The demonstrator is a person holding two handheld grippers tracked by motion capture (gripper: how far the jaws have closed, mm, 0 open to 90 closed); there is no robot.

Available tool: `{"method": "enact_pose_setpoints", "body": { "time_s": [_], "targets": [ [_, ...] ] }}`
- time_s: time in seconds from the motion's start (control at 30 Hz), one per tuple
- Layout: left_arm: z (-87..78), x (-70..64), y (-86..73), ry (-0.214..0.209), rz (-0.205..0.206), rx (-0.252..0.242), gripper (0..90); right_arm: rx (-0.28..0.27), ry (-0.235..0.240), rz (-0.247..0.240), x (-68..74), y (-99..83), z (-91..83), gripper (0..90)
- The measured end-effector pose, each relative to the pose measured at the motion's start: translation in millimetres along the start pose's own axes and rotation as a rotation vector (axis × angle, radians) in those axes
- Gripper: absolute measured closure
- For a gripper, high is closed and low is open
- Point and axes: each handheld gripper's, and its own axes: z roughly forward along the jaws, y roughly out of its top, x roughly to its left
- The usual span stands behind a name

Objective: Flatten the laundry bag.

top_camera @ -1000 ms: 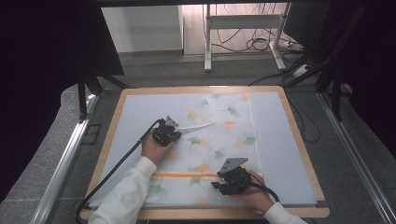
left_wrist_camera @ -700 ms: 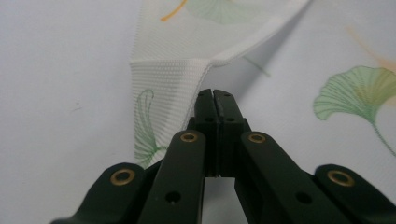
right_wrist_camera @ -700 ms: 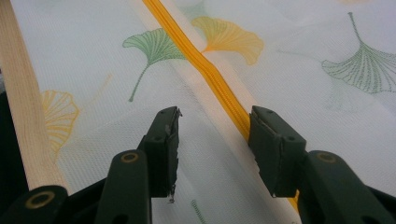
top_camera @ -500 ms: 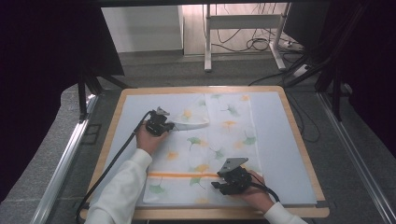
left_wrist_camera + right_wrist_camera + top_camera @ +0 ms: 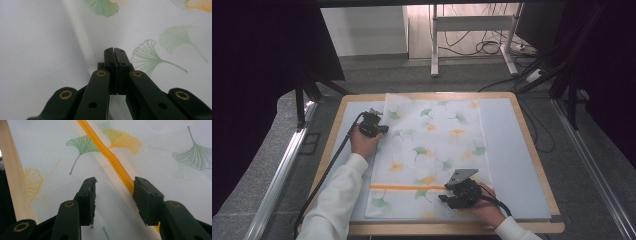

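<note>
Right gripper view reveals tongs [image 5: 113,192] straddling zipper [image 5: 110,157].

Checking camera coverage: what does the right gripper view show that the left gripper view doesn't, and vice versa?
Right gripper view: the orange zipper running between the open jaws of the right gripper, and the table's wooden edge.
Left gripper view: the left gripper with jaws shut at the bag's side edge, and the bare white mat beside it.
Both: the white mesh bag printed with ginkgo leaves, lying flat.
</note>
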Motion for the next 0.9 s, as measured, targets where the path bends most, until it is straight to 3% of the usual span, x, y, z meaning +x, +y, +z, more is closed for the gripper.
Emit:
{"method": "enact_pose_setpoints", "body": {
  "time_s": [0.13, 0.37, 0.43, 0.47, 0.5, 0.57, 0.6, 0.7, 0.9],
  "targets": [
    [-8.7, -5.9, -5.0, -0.013, 0.013, -0.009, 90.0, 0.001, 0.003, 0.005, 0.1, -0.1, -0.2, 50.8],
    [-34.9, -27.8, -25.6, -0.078, 0.05, -0.033, 90.0, -0.001, 0.045, 0.056, -2.7, 0.7, -1.8, 43.2],
    [-48.6, -39.4, -34.0, -0.122, 0.06, -0.051, 90.0, -0.009, 0.043, 0.063, -5.2, 1.6, -5.6, 42.3],
    [-48.6, -39.4, -34.0, -0.122, 0.06, -0.051, 90.0, -0.018, 0.043, 0.072, -6.6, 1.9, -7.5, 42.2],
    [-58.1, -49.7, -39.1, -0.168, 0.067, -0.079, 90.0, -0.028, 0.042, 0.081, -8.3, 2.0, -9.7, 42.2],
    [-61.7, -54.0, -40.6, -0.176, 0.078, -0.084, 90.0, -0.042, 0.041, 0.092, -10.0, 1.9, -12.2, 42.2],
    [-70.6, -66.3, -45.0, -0.199, 0.106, -0.097, 90.0, -0.067, 0.036, 0.107, -13.2, 2.1, -17.0, 42.2],
    [-78.4, -77.5, -49.5, -0.232, 0.113, -0.109, 89.9, -0.092, 0.025, 0.121, -18.2, 1.9, -23.9, 41.9],
    [-86.1, -94.4, -59.1, -0.258, 0.123, -0.113, 87.3, -0.11, -0.012, 0.135, -28.6, -0.9, -33.9, 41.2]
  ]
}}
